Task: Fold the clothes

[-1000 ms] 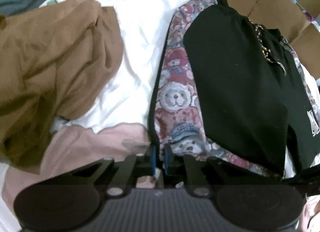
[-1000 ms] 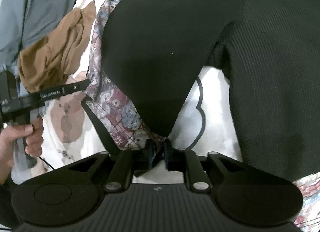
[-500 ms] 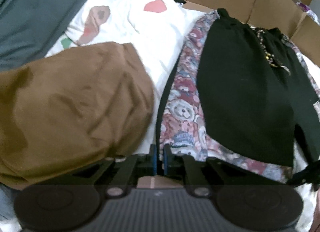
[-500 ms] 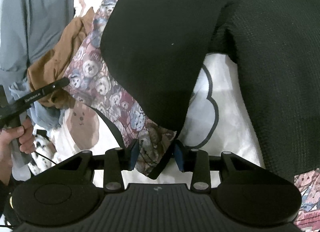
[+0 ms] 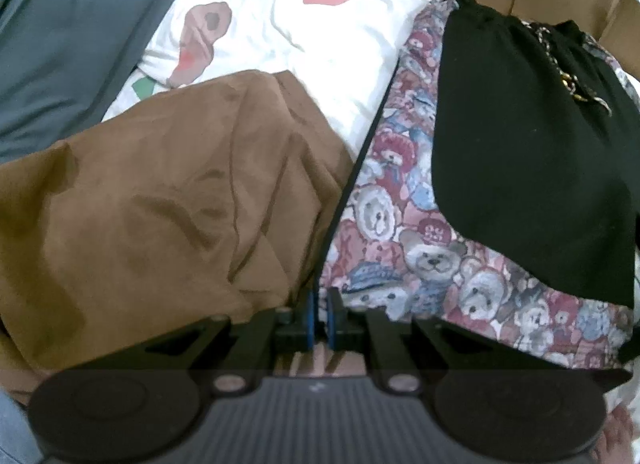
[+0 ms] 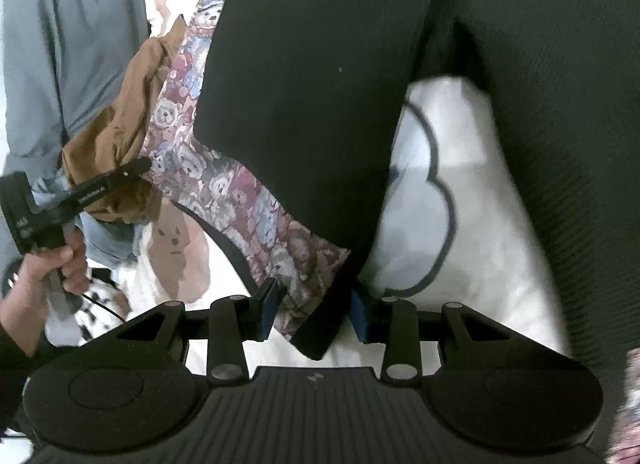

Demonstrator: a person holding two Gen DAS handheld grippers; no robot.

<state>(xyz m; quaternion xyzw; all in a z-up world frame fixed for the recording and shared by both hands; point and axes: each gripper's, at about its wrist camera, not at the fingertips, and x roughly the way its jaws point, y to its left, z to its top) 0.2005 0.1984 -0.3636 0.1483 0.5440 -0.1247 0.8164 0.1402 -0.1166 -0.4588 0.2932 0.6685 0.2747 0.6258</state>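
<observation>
A: Where is your garment now, and what does each tool have?

B: The bear shirt [image 5: 404, 223] lies on the bed [image 5: 320, 43], and its long axis runs away from you, from the hem near the tools toward the far cardboard. Your left tool [image 5: 319, 318] is pinched almost closed at the shirt's black trim on the left hem corner — a thin edge seems to be between the pads, but I cannot confirm it. Your right tool [image 6: 314, 314] has just been opening; its jaws stand about half apart, with the other hem corner lying loose between them, not pressed.

A: And which hand is nearer for the next move?

B: Both are at the near hem, so in my judgement the fold goes forward along the long axis, toward the collar. The right tool must close first, I think.

A: What is hard to see?

B: The black garment [image 6: 320, 63] covers most of the shirt. The brown cloth [image 5: 160, 203] touches the shirt's left edge and hides the bed there — the collar end is cut off.
</observation>
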